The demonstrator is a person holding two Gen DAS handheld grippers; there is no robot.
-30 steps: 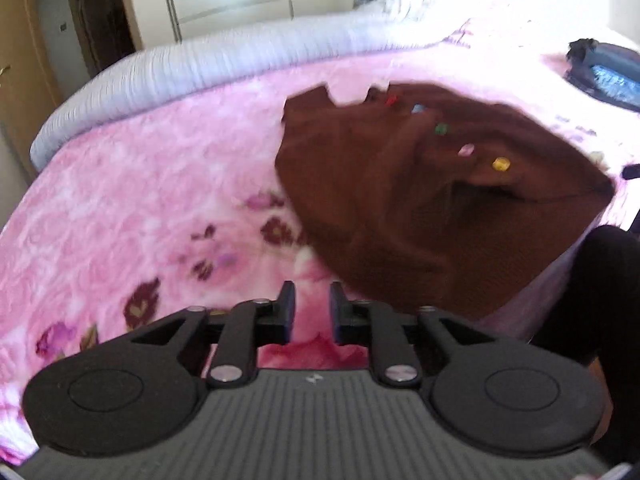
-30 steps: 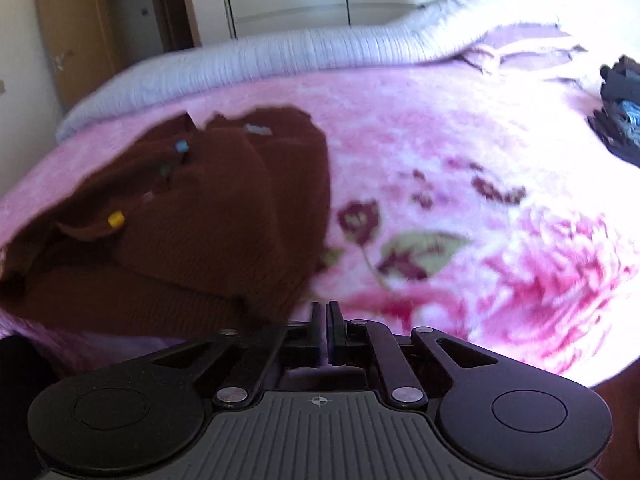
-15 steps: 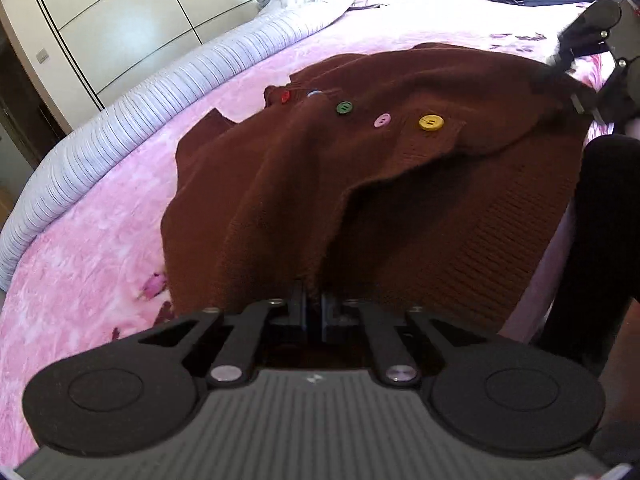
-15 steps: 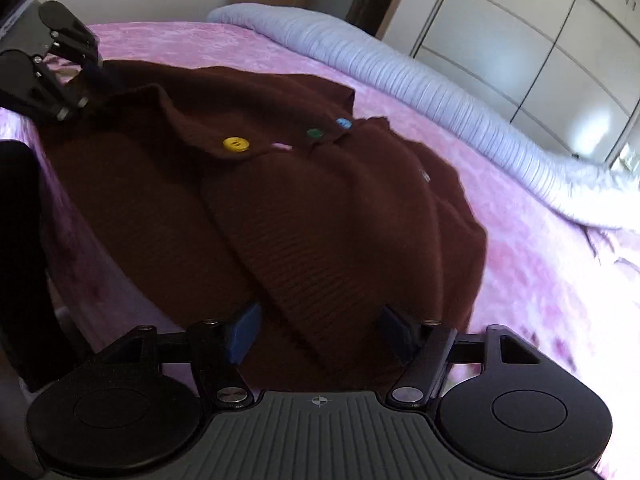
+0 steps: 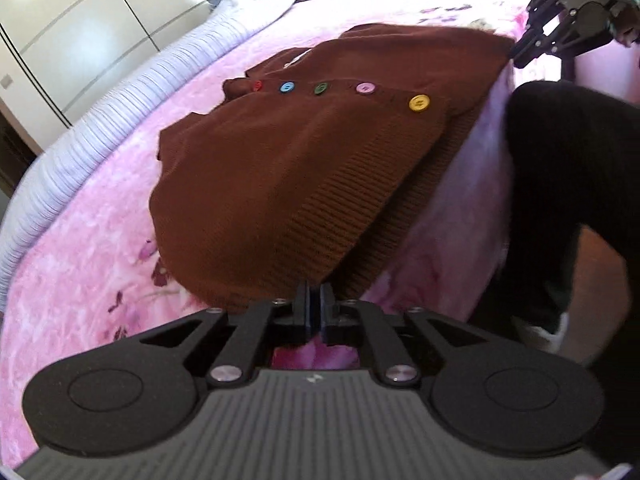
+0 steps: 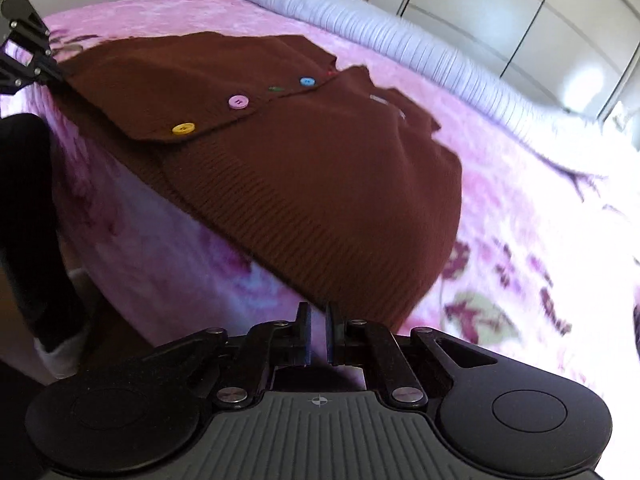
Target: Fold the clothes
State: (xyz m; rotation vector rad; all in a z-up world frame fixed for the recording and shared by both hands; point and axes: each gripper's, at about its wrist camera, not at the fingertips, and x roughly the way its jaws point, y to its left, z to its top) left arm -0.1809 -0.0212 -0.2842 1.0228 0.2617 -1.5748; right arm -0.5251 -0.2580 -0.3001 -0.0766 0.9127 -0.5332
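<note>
We are standing at the edge of a bed that is wearing a pink flowered blanket, with a pale ribbed bolster lying along its far side and white wardrobe doors showing behind it. A brown cardigan is lying on the blanket near our edge, its ribbed hem hanging slightly over the side toward us and its neck pointing away. Five buttons are running in a row down its front: red, blue, green, pink and yellow, the yellow one sitting nearest the hem. One front panel is overlapping the other along that row. A dark trouser leg is standing just beside the bed, between our two hands.

We are holding the left tongs closed at one bottom corner of the cardigan, the pads pinching the hem there. We are holding the right tongs at the other bottom corner; a narrow slit is showing between their pads, and we are reading them as closed, with the hem edge reaching their tips. In the left view the right tongs are touching the far corner of the hem; in the right view the left tongs are doing likewise.
</note>
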